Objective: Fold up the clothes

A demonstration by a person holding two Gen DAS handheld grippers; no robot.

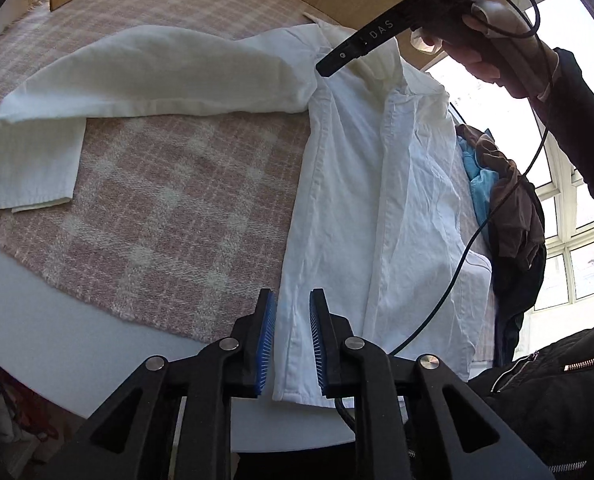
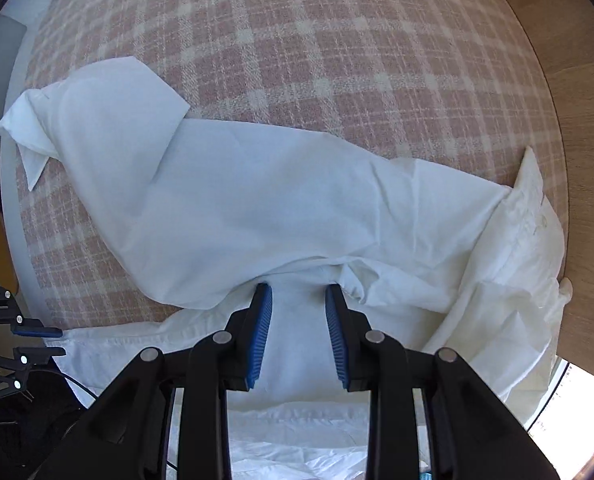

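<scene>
Your white shirt (image 1: 377, 200) is the landmark here: soft, creased cotton, lying flat on a pink-and-cream plaid blanket (image 1: 157, 208) with a coarse woven texture.

Starting at the left of the left wrist view, one long sleeve (image 1: 137, 76) runs out from the shirt's shoulder across the blanket, puffed and rounded along its length, ending in a flat squared cuff. Beyond the blanket's curved edge, on the near side of the shirt, is a smooth pale tabletop (image 1: 57, 320). Your left gripper (image 1: 293, 340) sits at the shirt's hem, over the stitched button placket; its black fingers with ribbed blue pads (image 1: 265, 344) stand apart with the placket strip between them, not squeezing it. The shirt body itself is a long rectangle, front panels overlapping along a straight seam up to the collar. Above the collar end, your right gripper (image 1: 325, 68) points down at the shoulder, held in your hand (image 1: 493, 52). To the right of the shirt lies a crumpled heap of brown and blue clothes (image 1: 505, 200).

In the right wrist view, the sleeve (image 2: 217, 208) spreads leftward from the shirt, its cuff folded into a pointed triangle. The right gripper (image 2: 299, 320) hovers over the shoulder fabric, its jaws spread, gripping nothing. Right of the shirt's collar (image 2: 533, 208) stands a smooth wooden board (image 2: 585, 160).
</scene>
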